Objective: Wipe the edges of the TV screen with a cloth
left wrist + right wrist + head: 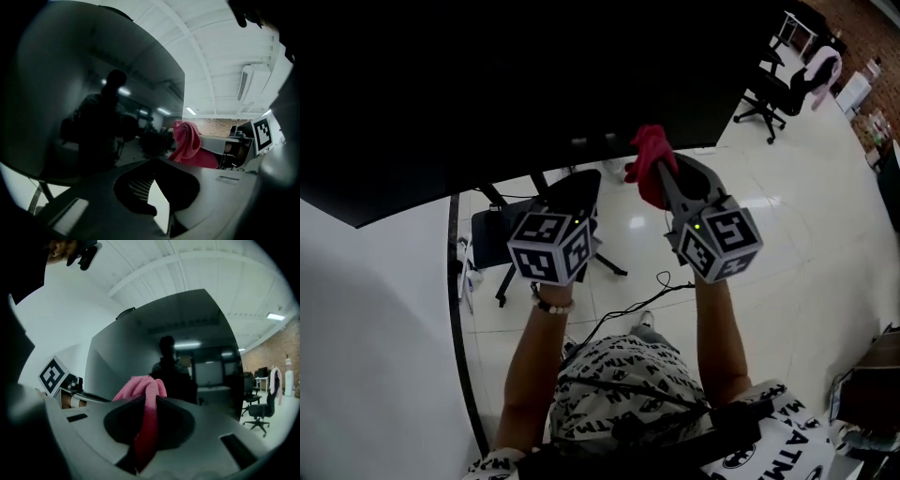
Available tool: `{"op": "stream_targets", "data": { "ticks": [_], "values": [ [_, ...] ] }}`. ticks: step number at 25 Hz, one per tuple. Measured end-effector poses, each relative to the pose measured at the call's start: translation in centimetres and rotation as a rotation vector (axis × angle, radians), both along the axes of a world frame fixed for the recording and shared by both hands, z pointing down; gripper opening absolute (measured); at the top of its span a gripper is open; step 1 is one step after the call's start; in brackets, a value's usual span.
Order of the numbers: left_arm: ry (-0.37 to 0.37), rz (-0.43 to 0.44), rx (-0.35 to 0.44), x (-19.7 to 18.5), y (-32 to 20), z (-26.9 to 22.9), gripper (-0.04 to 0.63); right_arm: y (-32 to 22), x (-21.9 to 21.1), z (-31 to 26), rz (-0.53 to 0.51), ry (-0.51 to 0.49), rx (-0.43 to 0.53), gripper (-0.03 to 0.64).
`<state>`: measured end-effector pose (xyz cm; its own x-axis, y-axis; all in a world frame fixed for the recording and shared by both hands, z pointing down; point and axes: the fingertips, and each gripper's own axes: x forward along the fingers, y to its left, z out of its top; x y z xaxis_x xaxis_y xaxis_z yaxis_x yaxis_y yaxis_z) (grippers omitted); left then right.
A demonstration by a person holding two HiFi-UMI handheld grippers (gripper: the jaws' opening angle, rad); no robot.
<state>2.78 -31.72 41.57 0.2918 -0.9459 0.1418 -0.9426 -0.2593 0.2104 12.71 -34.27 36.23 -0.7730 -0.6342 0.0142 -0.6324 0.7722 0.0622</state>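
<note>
The big black TV screen point(534, 75) fills the top of the head view, its lower edge sloping up to the right. My right gripper point(662, 172) is shut on a pink-red cloth point(649, 155), which bunches up past the jaw tips right at that lower edge. In the right gripper view the cloth point(140, 386) hangs down between the jaws of the right gripper point(151, 400), with the screen point(187, 329) just beyond. My left gripper point(585, 180) is just left of it below the edge, jaws together and holding nothing. From the left gripper point(152, 160) view, the cloth point(187, 143) shows to the right.
A dark chair point(492, 234) and the TV stand's legs point(605, 262) are under the screen. Black cables point(628, 309) trail across the glossy white floor. Office chairs point(773, 89), one draped with a pink garment point(822, 61), stand at the far right. A white wall point(375, 328) is at left.
</note>
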Motion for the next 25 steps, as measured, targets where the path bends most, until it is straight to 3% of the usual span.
{"op": "stream_targets", "data": {
  "ticks": [4,8,19,25],
  "values": [
    [0.044,-0.022,-0.084,-0.8,2.5,5.3,-0.003,1.7,-2.5,6.5,-0.023,0.050,-0.124,0.057],
    [0.063,-0.067,-0.123,-1.7,4.4,7.6,-0.003,3.2,-3.8,10.1,-0.052,0.061,-0.224,0.057],
    [0.097,-0.099,-0.190,-4.2,6.0,11.0,-0.003,4.6,-5.0,15.4,-0.044,0.125,-0.321,0.057],
    [0.102,-0.089,-0.181,-4.2,5.7,10.5,-0.003,4.4,-4.7,15.1,-0.027,0.137,-0.312,0.057]
  ]
}}
